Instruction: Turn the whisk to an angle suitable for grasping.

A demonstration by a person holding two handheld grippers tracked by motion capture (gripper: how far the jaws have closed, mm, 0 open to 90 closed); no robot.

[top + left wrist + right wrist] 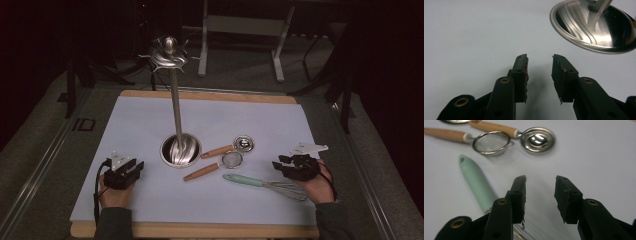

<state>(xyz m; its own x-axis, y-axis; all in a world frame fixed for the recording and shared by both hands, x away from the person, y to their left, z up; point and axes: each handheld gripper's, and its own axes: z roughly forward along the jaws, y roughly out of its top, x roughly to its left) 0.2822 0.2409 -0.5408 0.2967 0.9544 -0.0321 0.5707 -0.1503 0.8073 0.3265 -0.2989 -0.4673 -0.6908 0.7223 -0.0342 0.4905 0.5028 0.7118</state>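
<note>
A steel utensil stand (176,100) rises from a round dished base (180,150) in the middle of the white mat; its base (594,27) also appears at the top right of the left gripper view. Right of it lie a small mesh strainer (231,160) with a wooden handle, a wooden-handled steel ladle (243,144), and a whisk (265,184) with a mint-green handle (475,182). My left gripper (131,167) rests at the mat's left, open and empty. My right gripper (284,163) hovers open and empty just right of the whisk's wires.
The white mat (150,120) covers a wooden board (200,231) on a grey table. Metal frame legs (278,55) stand behind the table in the dark. The strainer (491,143) and ladle (537,139) lie ahead of my right gripper.
</note>
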